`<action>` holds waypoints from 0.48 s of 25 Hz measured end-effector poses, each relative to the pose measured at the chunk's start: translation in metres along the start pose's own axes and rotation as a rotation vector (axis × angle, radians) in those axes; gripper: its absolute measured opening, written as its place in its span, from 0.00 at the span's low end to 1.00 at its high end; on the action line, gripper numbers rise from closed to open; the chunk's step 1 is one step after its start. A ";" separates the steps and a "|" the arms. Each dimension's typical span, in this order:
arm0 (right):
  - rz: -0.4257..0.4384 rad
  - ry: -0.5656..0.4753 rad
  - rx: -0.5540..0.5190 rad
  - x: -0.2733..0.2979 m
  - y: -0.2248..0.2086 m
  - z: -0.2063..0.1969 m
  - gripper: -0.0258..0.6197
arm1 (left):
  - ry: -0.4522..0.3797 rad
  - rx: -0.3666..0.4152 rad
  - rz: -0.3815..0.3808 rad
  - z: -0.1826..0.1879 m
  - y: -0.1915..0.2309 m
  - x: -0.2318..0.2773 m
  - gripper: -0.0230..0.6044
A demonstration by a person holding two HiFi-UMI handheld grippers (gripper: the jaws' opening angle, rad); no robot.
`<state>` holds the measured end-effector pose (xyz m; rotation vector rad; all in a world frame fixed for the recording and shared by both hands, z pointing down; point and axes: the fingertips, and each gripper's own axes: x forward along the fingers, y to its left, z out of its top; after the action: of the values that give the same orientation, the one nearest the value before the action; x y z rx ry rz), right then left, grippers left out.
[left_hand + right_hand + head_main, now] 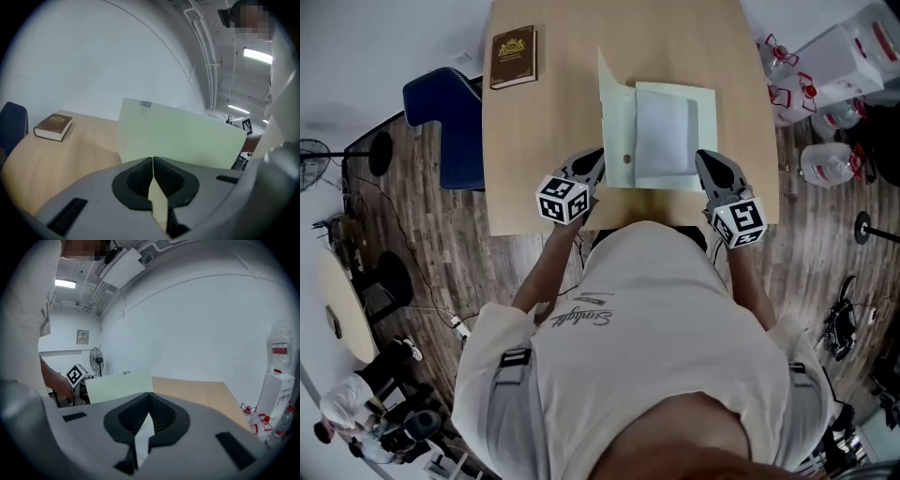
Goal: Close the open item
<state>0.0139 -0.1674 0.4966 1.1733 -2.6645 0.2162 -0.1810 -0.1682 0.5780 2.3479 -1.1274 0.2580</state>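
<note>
The pale green paper folder (673, 94) lies open on the light wooden table (544, 141), close to the near edge and directly in front of the person. Its back panel rests flat with a stack of white sheets (664, 131) on it. The front cover (614, 122) stands raised along the left side, tilted between upright and folded over. The left gripper (595, 164) meets the near lower corner of this cover. In the left gripper view its jaws are pressed together on a thin pale green sheet edge (158, 199), with the cover (183, 136) rising just beyond them. The right gripper (705, 161) sits at the near right corner of the back panel. In the right gripper view its jaws are likewise closed on a thin pale edge (140, 437), pinning that side. A brown hardback book (514, 56) lies well apart at the far left of the table, and a blue chair (445, 112) stands beside the table. Status: both grips are established and the cover is partly lifted, but the folder is not yet closed. Remaining, by judgement: swing the cover rightward over the sheets, lay it flat on the back panel, then release both grippers.
</note>
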 end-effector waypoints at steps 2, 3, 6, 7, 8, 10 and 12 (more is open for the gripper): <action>-0.018 -0.002 0.023 -0.009 -0.010 -0.005 0.03 | 0.010 0.003 -0.008 0.000 -0.008 0.010 0.06; -0.026 -0.002 0.035 -0.014 -0.015 -0.008 0.03 | 0.013 0.004 -0.011 0.000 -0.012 0.015 0.06; -0.050 -0.002 0.072 -0.025 -0.030 -0.017 0.03 | 0.026 0.012 -0.027 0.001 -0.025 0.028 0.06; -0.057 -0.001 0.074 -0.028 -0.035 -0.019 0.03 | 0.035 0.023 -0.032 0.000 -0.028 0.033 0.06; -0.063 0.002 0.066 -0.031 -0.038 -0.021 0.03 | 0.046 0.037 -0.037 -0.001 -0.032 0.037 0.06; -0.072 0.009 0.037 -0.035 -0.042 -0.023 0.03 | 0.069 0.060 -0.047 -0.004 -0.038 0.046 0.06; -0.078 0.010 0.025 -0.040 -0.046 -0.025 0.03 | 0.083 0.064 -0.056 -0.006 -0.044 0.053 0.06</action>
<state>0.0775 -0.1643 0.5122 1.2780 -2.6083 0.2425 -0.1127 -0.1777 0.5871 2.3974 -1.0259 0.3732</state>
